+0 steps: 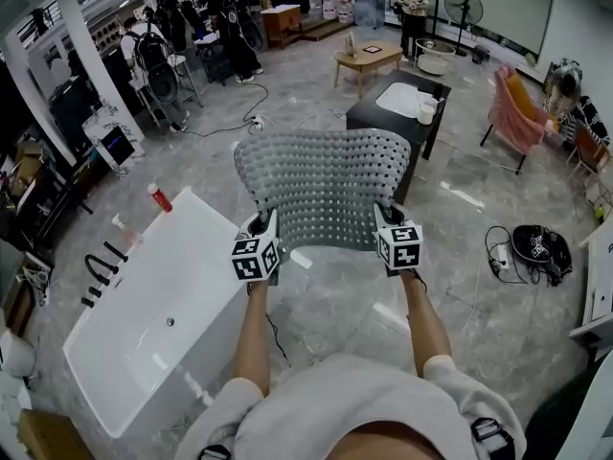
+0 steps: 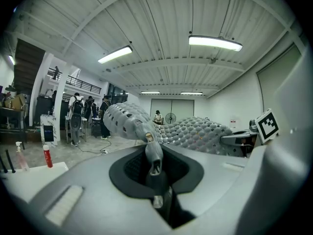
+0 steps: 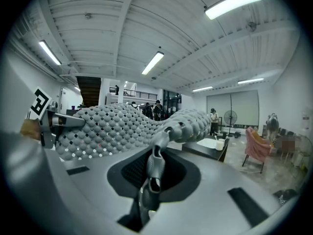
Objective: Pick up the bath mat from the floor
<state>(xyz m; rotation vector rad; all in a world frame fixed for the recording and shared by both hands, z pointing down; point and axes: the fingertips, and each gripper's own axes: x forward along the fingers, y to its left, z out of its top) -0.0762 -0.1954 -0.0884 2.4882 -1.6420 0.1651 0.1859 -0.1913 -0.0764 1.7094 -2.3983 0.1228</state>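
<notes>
A: Where is the bath mat (image 1: pixel 326 185) being held?

B: Starting at the left, the white bathtub (image 1: pixel 196 257) is being left untouched. Nothing but its drain is being shown inside, and a red bottle (image 1: pixel 160 197) is being seen at its far rim. Next, the left gripper (image 1: pixel 263 224) is being pressed shut on the mat's near left corner. The mat is being carried clear of the floor, and its length is being judged to run forward, away from the person.

A: And the other side?

B: The right gripper (image 1: pixel 388 217) is being clamped on the near right corner, so neither hand is being counted nearer. Beyond the mat, a dark table (image 1: pixel 374 115) is being seen with a white basin (image 1: pixel 404 99), apparently empty, and a cup (image 1: pixel 427 113).
</notes>
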